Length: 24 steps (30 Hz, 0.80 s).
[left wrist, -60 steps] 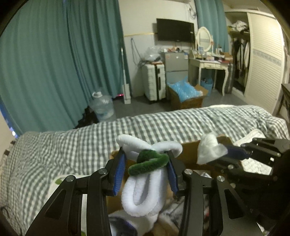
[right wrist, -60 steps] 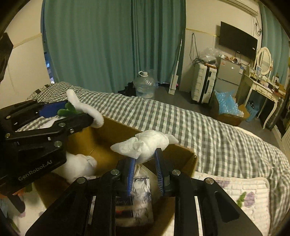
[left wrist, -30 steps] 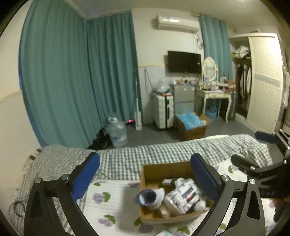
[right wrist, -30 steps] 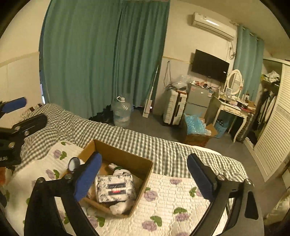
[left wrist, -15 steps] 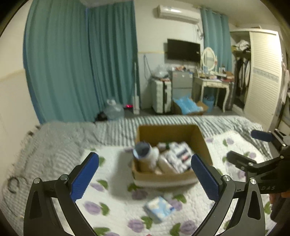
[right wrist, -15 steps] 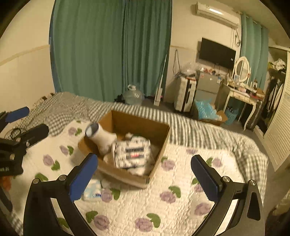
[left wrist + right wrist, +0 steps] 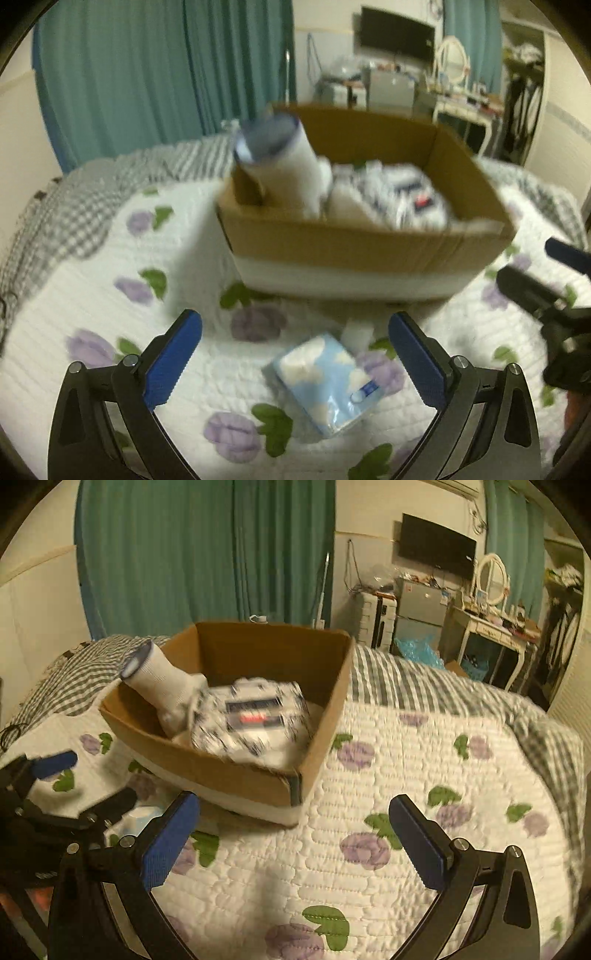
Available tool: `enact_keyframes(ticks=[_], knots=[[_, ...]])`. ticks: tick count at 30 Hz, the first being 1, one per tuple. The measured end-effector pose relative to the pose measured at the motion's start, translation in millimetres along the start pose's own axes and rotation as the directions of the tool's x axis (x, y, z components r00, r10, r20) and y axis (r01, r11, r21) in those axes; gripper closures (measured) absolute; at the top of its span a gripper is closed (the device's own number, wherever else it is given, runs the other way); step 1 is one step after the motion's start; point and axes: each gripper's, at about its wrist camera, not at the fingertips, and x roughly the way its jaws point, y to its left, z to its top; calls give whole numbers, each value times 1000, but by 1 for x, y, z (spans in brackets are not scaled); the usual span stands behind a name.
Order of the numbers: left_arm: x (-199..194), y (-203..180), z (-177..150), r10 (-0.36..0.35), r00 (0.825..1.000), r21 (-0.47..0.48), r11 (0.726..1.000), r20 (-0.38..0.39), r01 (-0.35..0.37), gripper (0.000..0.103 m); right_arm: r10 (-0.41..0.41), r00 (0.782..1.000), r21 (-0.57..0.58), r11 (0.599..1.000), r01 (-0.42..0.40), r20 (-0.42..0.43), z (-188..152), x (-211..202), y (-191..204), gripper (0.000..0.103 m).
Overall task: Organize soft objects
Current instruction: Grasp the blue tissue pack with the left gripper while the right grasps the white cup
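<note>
A cardboard box [image 7: 369,254] [image 7: 236,771] stands on the quilted bed. It holds a white sock with a blue cuff [image 7: 280,162] [image 7: 162,683], a patterned tissue pack [image 7: 255,716] and other white soft things. A light blue tissue pack with clouds [image 7: 325,380] lies on the quilt in front of the box. My left gripper [image 7: 295,354] is open and empty, just above that pack. My right gripper [image 7: 295,834] is open and empty over the quilt at the box's right corner. The left gripper also shows at the left in the right wrist view [image 7: 55,797].
The bed has a white quilt with purple flowers [image 7: 424,775] over a grey checked cover [image 7: 74,679]. Teal curtains [image 7: 184,561], a suitcase, a small fridge and a dressing table [image 7: 491,627] stand beyond the bed.
Both grippers have let go of the soft toys, opened wide, pulled back and then dropped closer to the bed. The left one now hangs over the blue tissue pack.
</note>
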Motion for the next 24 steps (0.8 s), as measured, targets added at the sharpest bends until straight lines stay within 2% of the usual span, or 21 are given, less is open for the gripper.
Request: enact_keyframes(ticks=[4,7,8,10,12,20,24], knots=[[22,-11,-17,-16,997,28,999,-71,18,1,-6,999,9,1000,6,-52,-16,20,-5,0],[36,-16,-26,-38,990,27,999,-138,42,2,-7,998,5,1000,7,-59,-20,25,-4,0],[40,-17,-29,-39,987,26,999,-156,44,7,-4,998,7,1000,5,-60,-20,25,-4,0],[46,-17,-33,-55,981,15,998,-184,58,9,-1,998,8,1000,2,-67,-22,28,-2,0],[44,-14,-35,-83,979,0,996,-185,84,20,-9,997,8,1000,10,-79,-24,31,-2,0],[24,-10,-43,-109,982,23,993,-157,114,25,-16,997,14,1000,17,-74,-23,20,6,0],[3,5,-41,-110,989,9,994,-103,112,25,-8,997,-13,1000,7,-70,-20,12,24,0]])
